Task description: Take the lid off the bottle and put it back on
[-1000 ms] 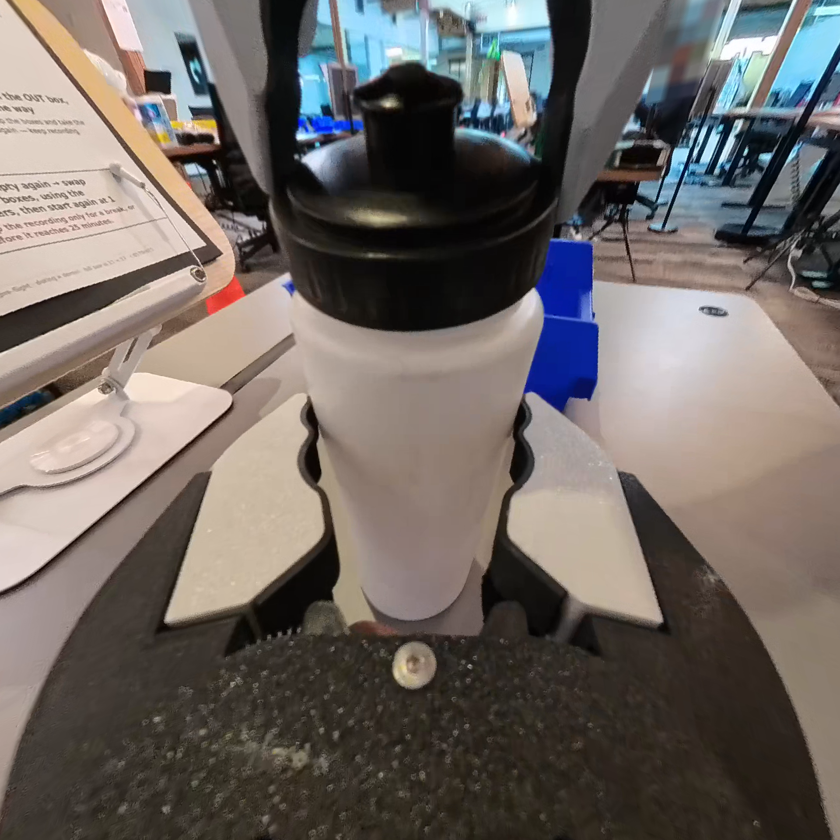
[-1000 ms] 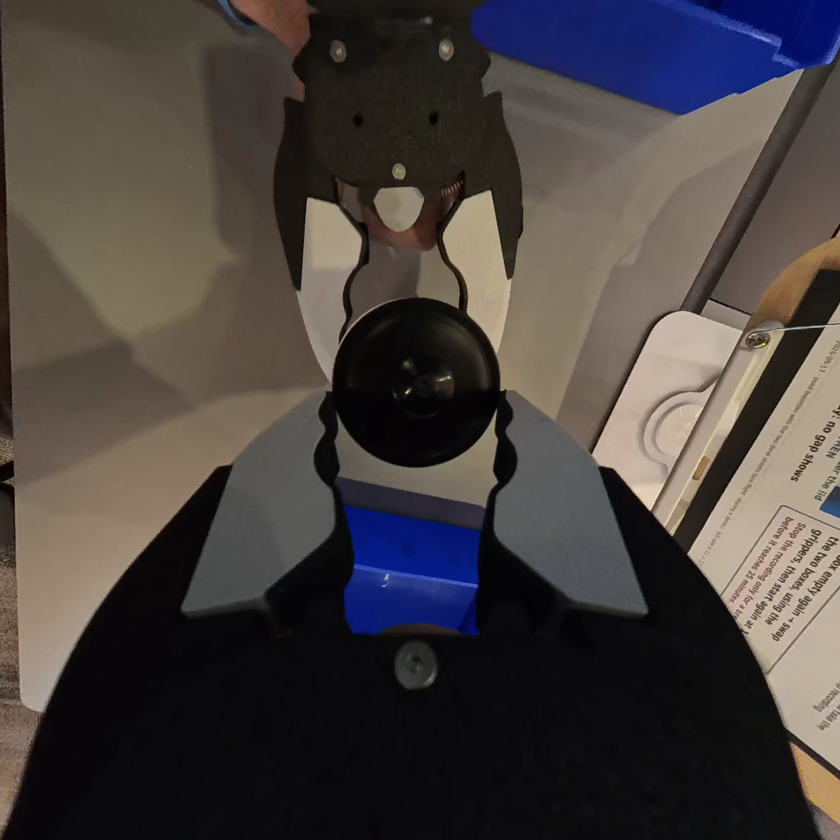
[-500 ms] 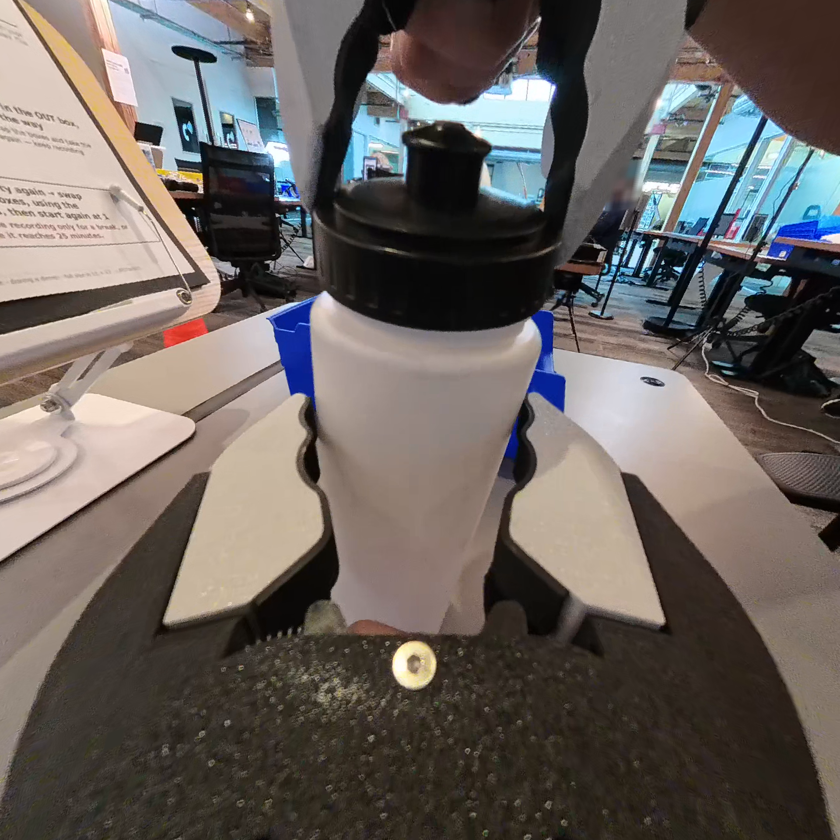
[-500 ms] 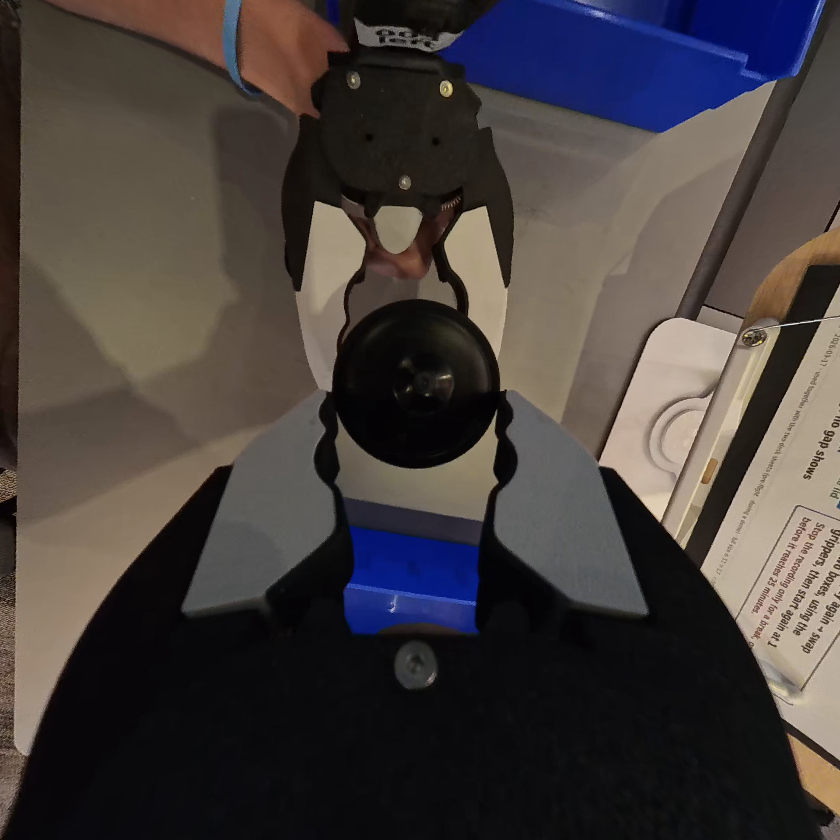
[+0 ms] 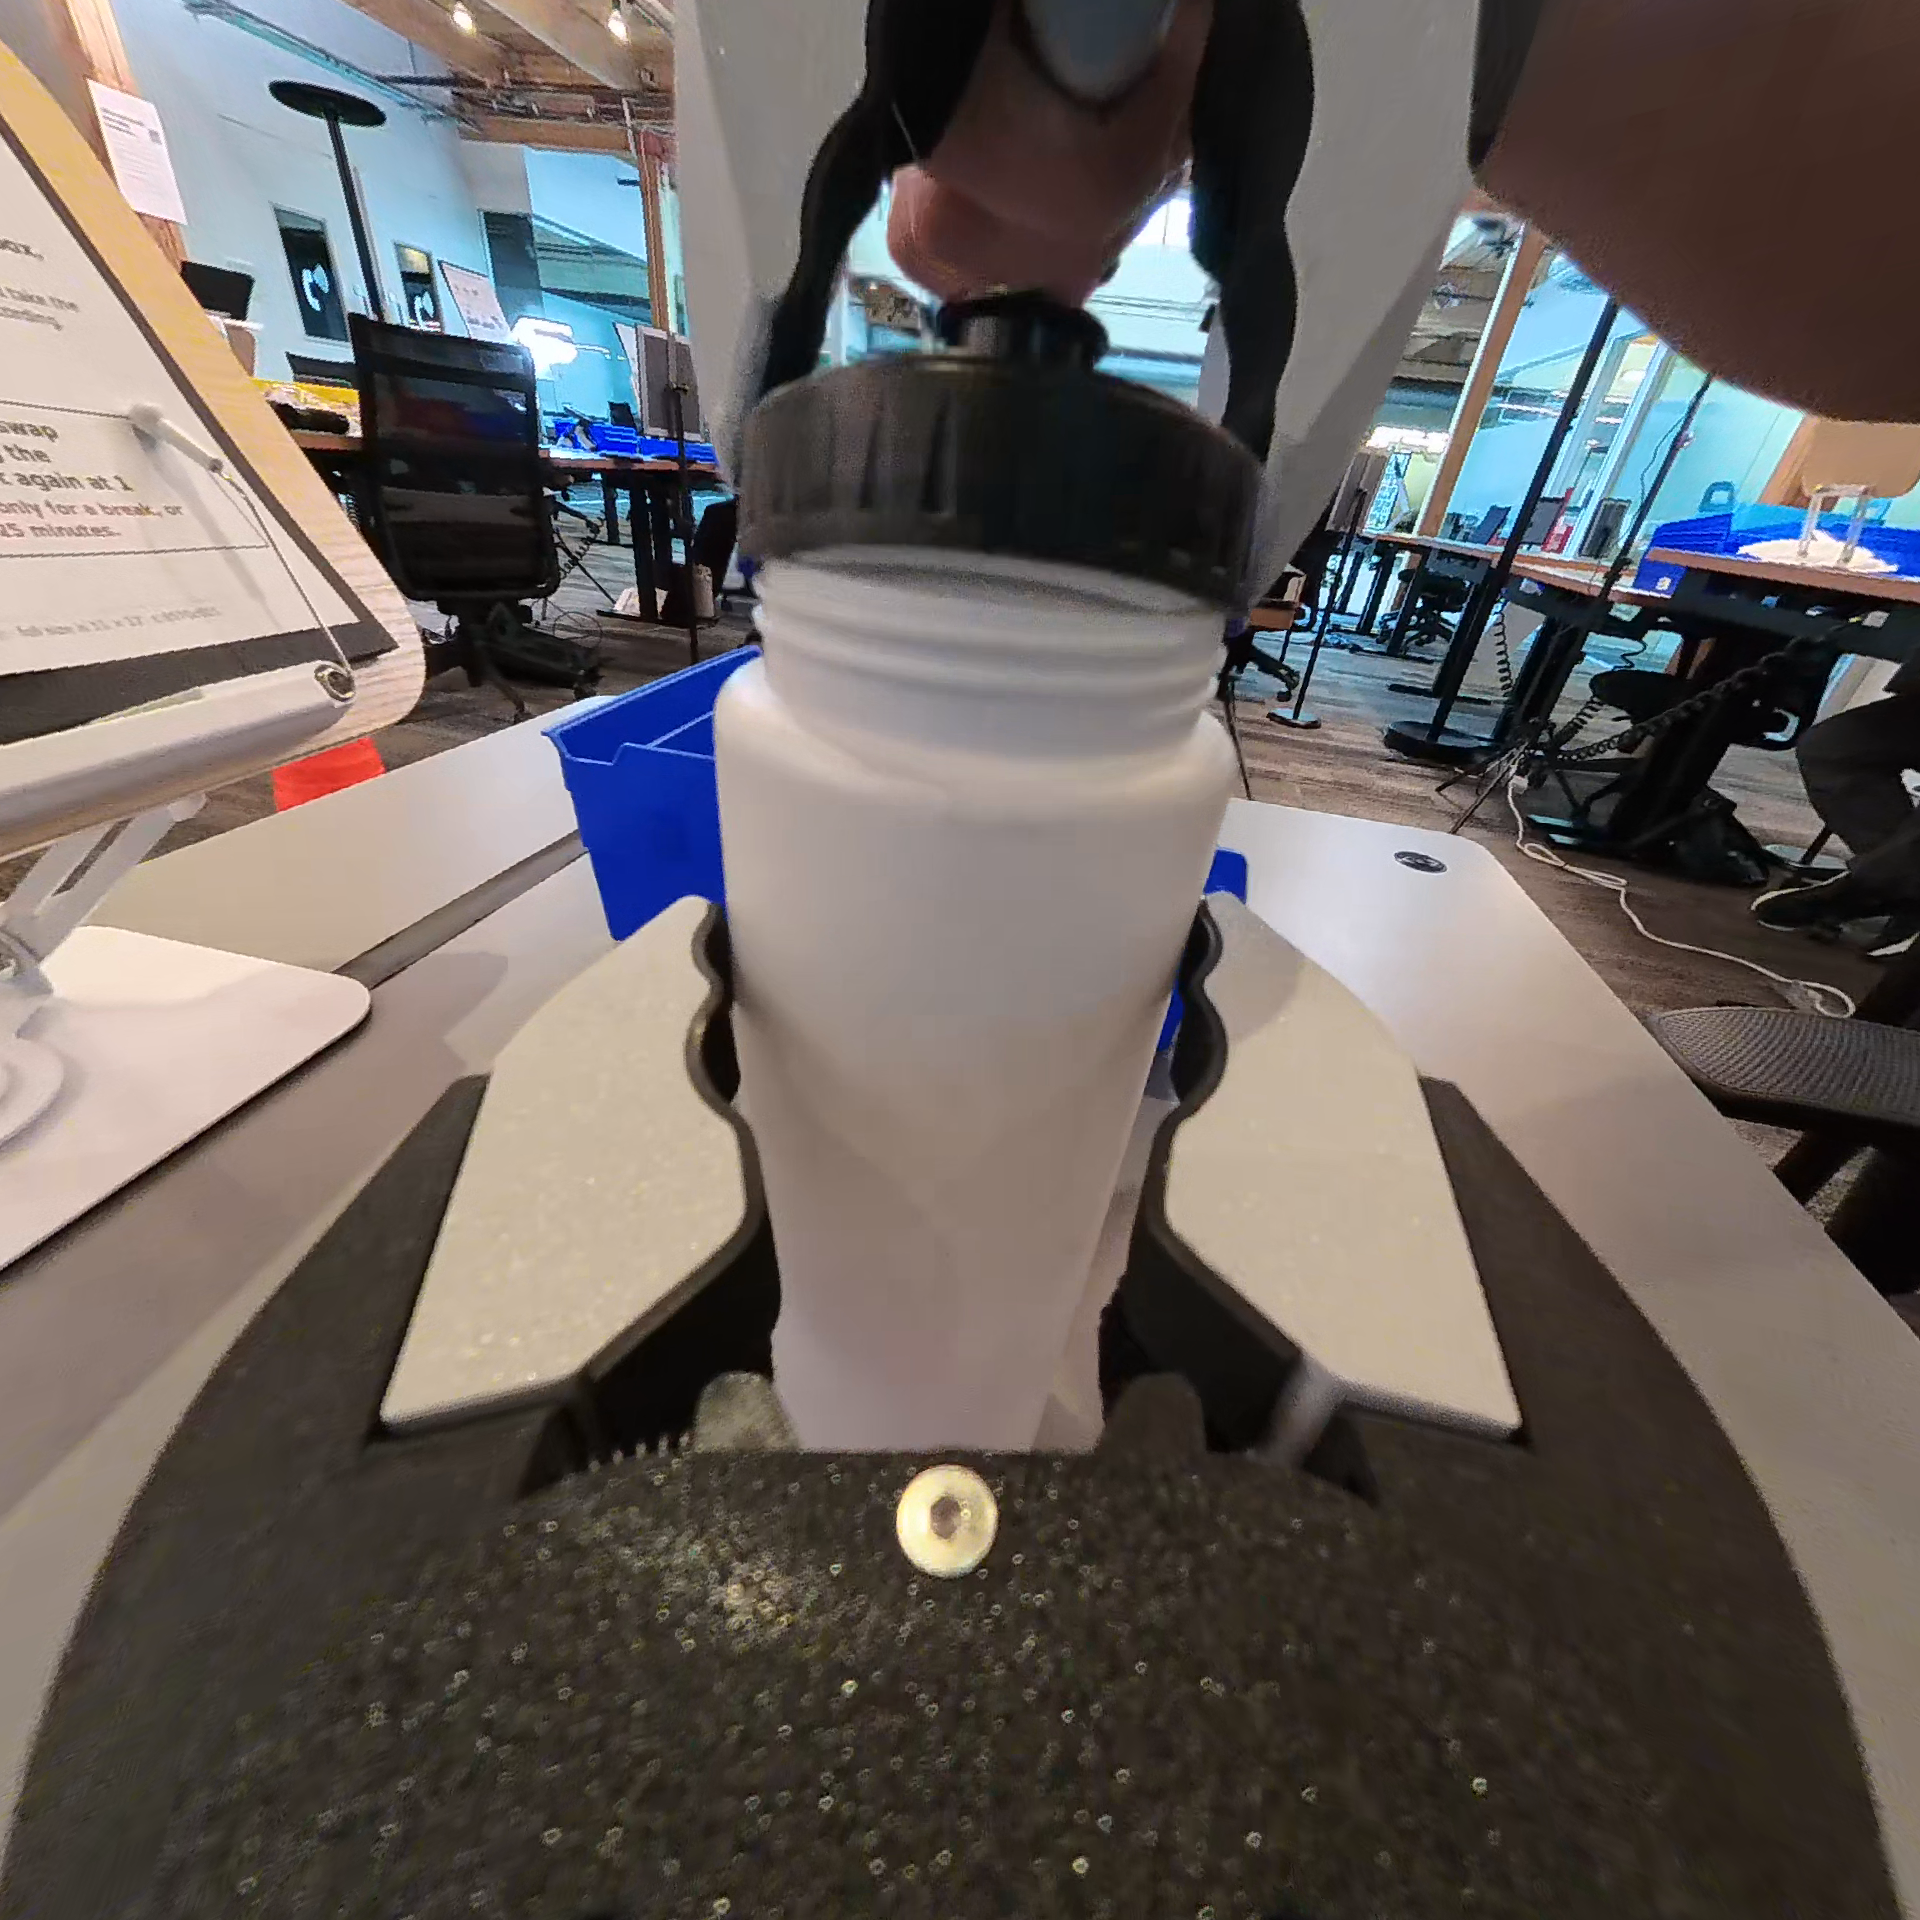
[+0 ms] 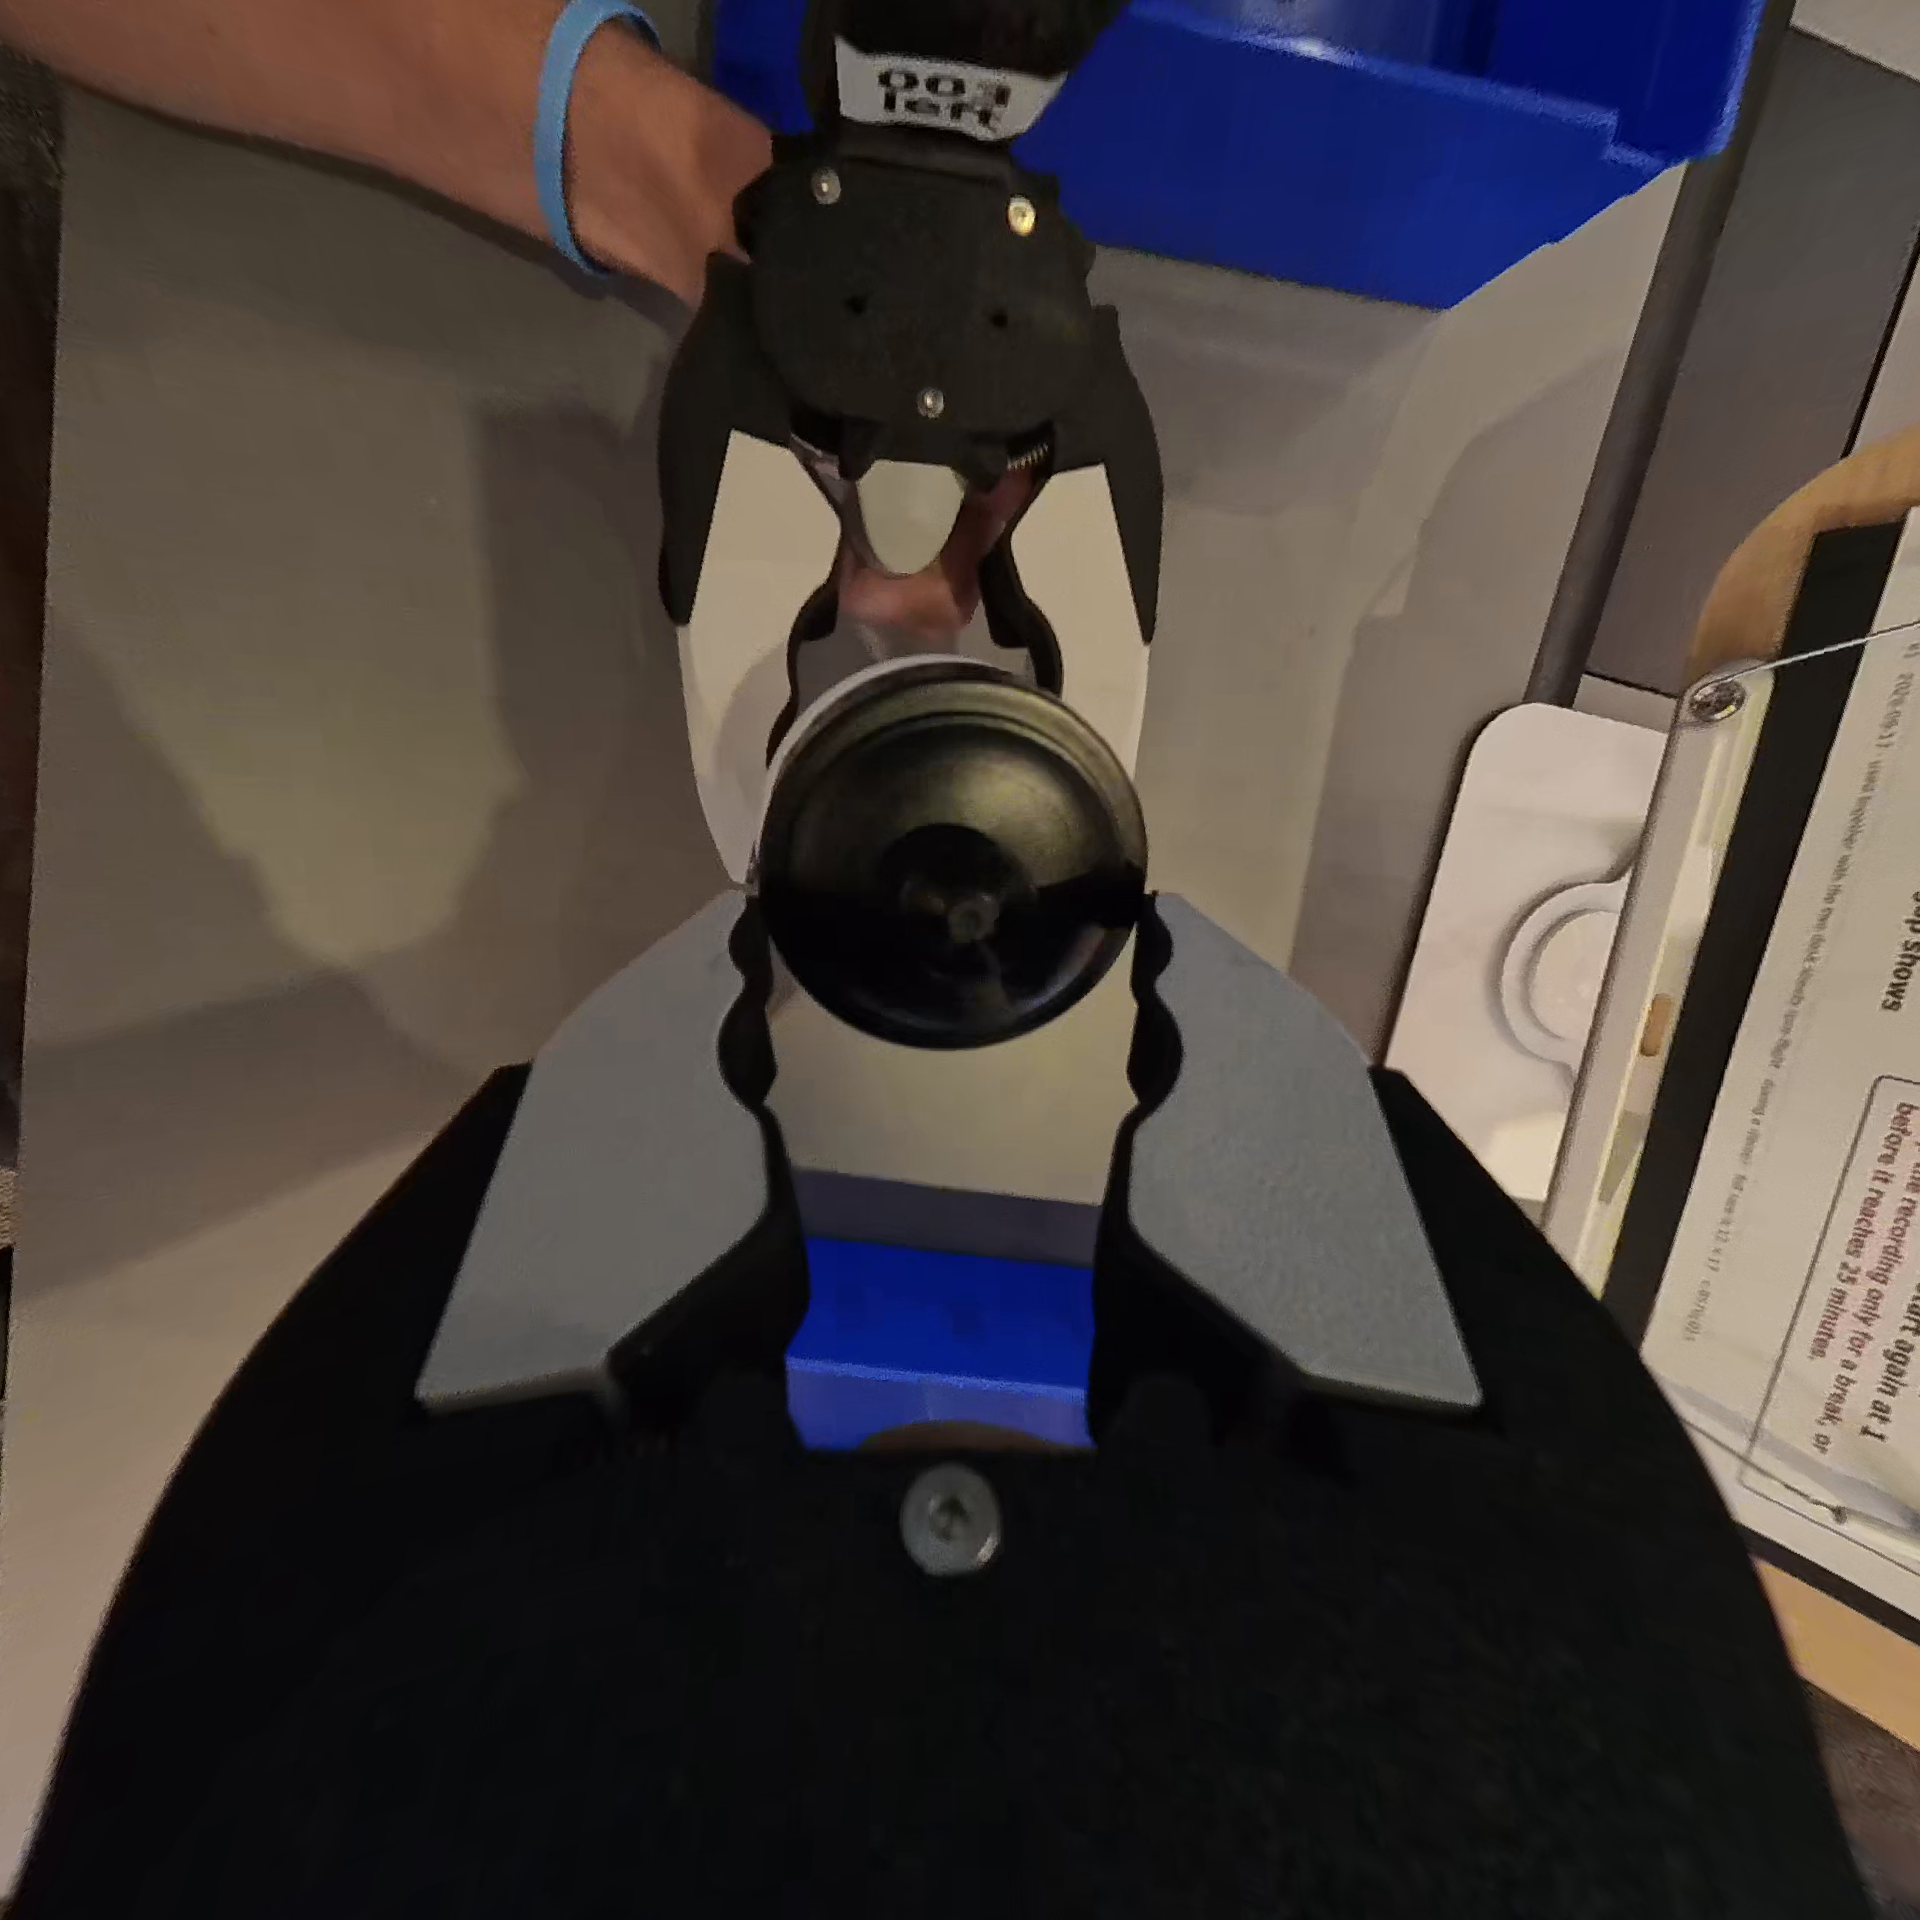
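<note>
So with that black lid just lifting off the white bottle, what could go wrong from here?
1. The lid sits tilted over the threaded neck and is pinched only at its rim by the right hand-held gripper; it might slip out.
2. The left hand-held gripper clamps the bottle low on its body, so a sideways tug could tip it.
3. Put back this crooked, the lid would probably catch on the threads.

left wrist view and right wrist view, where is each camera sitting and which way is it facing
Left wrist view: sits on the left tongs, looking level along the table at the white bottle they clamp; the person's forearm shows top right.
Right wrist view: sits on the right tongs, looking straight down on the black lid they grip; a hand with a blue wristband shows.
Shared: bottle, lid, blue bin, each other's tongs.
</note>
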Available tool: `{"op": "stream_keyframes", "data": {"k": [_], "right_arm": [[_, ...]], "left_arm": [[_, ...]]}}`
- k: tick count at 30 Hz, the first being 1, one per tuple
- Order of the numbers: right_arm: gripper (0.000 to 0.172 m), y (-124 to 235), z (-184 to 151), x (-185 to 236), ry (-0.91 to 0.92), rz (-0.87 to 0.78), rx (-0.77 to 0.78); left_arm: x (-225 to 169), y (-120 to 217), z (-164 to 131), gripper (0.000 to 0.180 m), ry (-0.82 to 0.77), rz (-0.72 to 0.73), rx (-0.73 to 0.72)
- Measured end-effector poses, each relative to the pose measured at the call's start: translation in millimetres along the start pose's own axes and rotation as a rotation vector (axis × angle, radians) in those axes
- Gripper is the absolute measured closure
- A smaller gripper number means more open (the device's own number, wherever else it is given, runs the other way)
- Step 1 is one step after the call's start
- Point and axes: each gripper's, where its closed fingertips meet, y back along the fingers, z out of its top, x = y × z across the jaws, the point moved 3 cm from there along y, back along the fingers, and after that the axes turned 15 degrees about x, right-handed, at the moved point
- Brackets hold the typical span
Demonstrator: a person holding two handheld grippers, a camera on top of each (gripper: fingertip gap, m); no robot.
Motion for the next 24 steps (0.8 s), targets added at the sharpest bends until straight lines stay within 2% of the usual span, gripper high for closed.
{"op": "stream_keyframes", "data": {"k": [2, 6, 10, 13, 16, 24], "right_arm": [[0.105, 0.1, 0.4, -0.7, -0.011, 0.012, -0.002], [0.105, 3.6, 5.6, -0.3, 0.047, -0.014, 0.101], [0.106, 3.9, 11.4, 1.3, 0.160, -0.041, 0.299], [0.105, 3.5, 13.0, -0.6, 0.128, 0.023, 0.380], [0.105, 2.1, 12.8, -1.5, 0.091, 0.069, 0.388], [0.105, 0.7, 7.9, -1.7, 0.184, 0.020, 0.296]], "left_arm": [[0.3, 0.0, 0.1, 0.099, 0.004, 0.001, 0.009], [-1.5, -1.3, 0.2, 0.099, 0.004, -0.004, 0.033], [-2.4, -1.7, 0.0, 0.099, 0.002, -0.006, 0.037], [-2.7, -1.3, -0.1, 0.099, -0.002, 0.001, 0.042], [-2.8, -0.9, -0.5, 0.099, -0.005, 0.007, 0.044], [-2.3, -1.4, -1.3, 0.100, -0.018, 0.014, 0.049]]}}
